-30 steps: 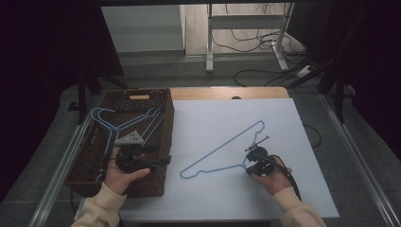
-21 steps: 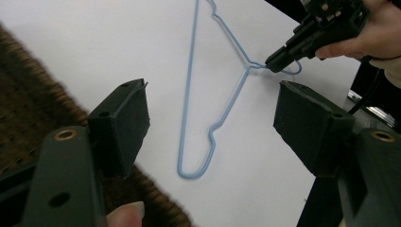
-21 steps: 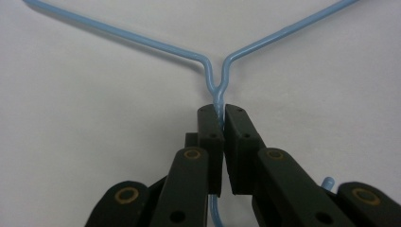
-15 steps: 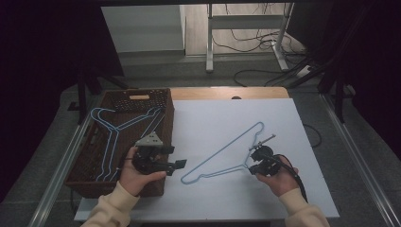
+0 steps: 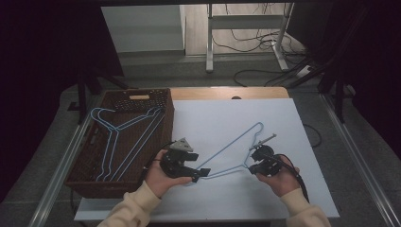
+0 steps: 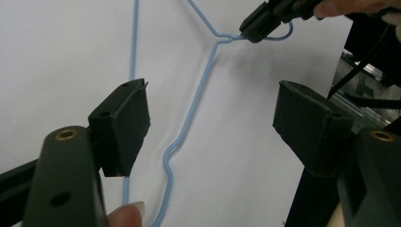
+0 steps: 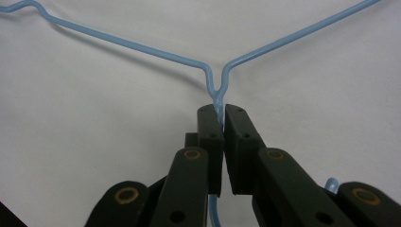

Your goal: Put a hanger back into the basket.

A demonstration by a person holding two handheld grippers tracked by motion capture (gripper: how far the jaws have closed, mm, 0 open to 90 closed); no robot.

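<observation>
A light blue wire hanger lies on the white table top. My right gripper is shut on the hanger's neck just below the hook, and the right gripper view shows its jaws pinching the wire. My left gripper is open at the hanger's left end. In the left gripper view its jaws stand wide apart, with the hanger's shoulder wire running between them untouched. The right gripper shows at the top of that view.
A brown wicker basket stands at the table's left edge with several blue hangers lying across it. Cables and a metal stand's legs lie on the floor beyond the table. Metal rails run along both table sides.
My left hand has moved right, from over the basket to the left end of the hanger on the table. The right hand and its grip have stayed put.
</observation>
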